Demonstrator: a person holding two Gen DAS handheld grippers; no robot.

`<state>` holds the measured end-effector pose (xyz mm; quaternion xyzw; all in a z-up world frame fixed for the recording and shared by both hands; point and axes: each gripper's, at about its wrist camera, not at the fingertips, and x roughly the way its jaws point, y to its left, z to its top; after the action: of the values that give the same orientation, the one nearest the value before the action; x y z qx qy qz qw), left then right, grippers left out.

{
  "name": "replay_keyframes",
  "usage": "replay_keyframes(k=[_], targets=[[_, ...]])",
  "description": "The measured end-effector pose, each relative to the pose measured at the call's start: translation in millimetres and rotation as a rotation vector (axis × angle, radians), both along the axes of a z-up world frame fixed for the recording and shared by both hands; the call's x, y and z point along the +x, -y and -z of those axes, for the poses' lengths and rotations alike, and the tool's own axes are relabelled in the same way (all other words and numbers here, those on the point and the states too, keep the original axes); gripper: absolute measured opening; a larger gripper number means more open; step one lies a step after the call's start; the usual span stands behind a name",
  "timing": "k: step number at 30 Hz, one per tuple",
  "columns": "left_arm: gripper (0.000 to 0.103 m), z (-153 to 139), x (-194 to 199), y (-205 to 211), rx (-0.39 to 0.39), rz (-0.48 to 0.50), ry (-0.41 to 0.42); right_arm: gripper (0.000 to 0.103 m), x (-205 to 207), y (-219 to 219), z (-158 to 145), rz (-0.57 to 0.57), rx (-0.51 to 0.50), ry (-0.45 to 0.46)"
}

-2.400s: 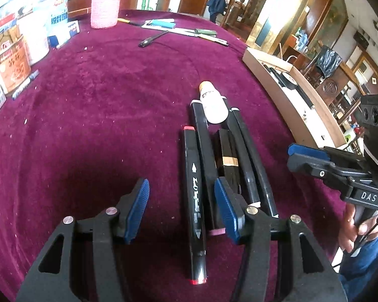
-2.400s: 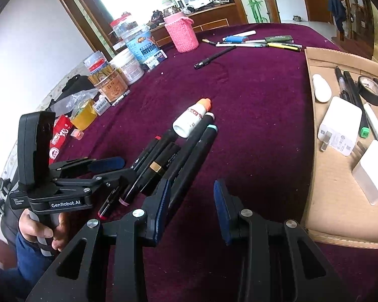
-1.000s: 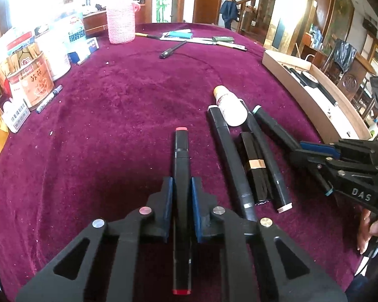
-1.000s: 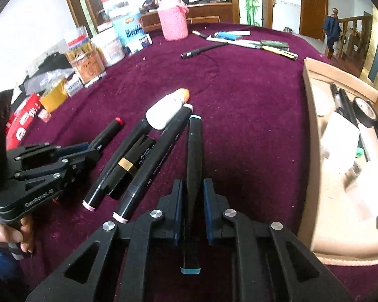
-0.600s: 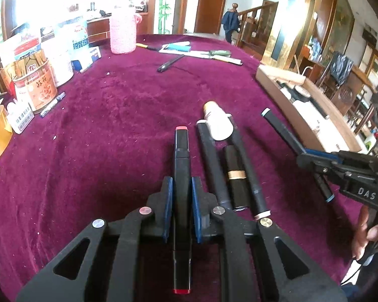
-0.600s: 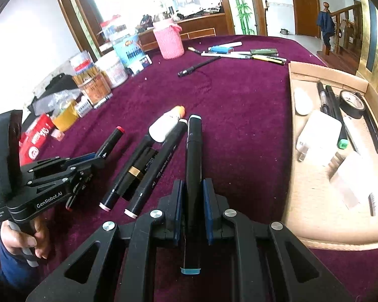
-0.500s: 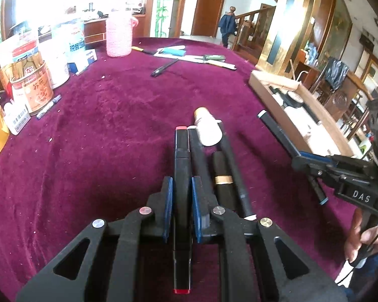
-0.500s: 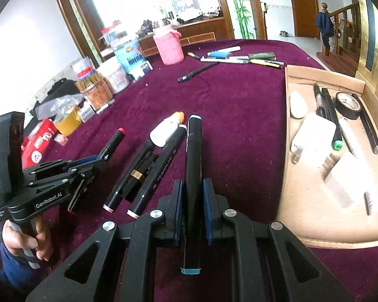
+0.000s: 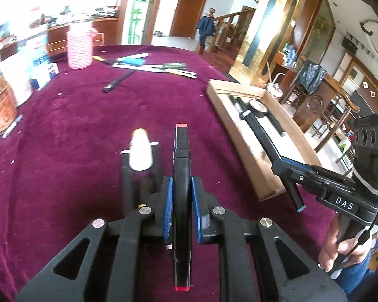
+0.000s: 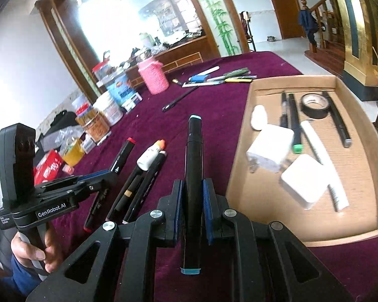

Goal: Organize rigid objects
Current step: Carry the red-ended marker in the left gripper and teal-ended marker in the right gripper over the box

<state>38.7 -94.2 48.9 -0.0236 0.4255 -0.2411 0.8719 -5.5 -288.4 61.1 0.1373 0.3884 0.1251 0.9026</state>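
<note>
Two markers, both gripped above the table.
Your left gripper [image 9: 181, 214] clamps the red-capped marker [image 9: 181, 176]; your right gripper [image 10: 192, 209] clamps the blue-capped marker [image 10: 192, 176] beside the cardboard tray [image 10: 239, 176]; both lie lengthwise, pointing away from you.

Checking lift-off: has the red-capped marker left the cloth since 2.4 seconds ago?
Yes. The red-capped marker now slants up off the maroon cloth, clamped in the left gripper.
</note>
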Motion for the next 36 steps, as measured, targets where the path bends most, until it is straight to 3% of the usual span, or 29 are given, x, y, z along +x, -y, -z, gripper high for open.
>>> replay_keyframes(k=[26,36], targets=[[0.012,-28.8,-1.9,125.4,0.007,0.190,0.006,0.014,-19.0,102.3,-7.5,0.175,0.110,0.054],[0.012,-17.3,23.8,167.6,-0.046,0.205,-0.075,0.014,-9.4,145.1,-1.5,0.257,0.081,0.023]])
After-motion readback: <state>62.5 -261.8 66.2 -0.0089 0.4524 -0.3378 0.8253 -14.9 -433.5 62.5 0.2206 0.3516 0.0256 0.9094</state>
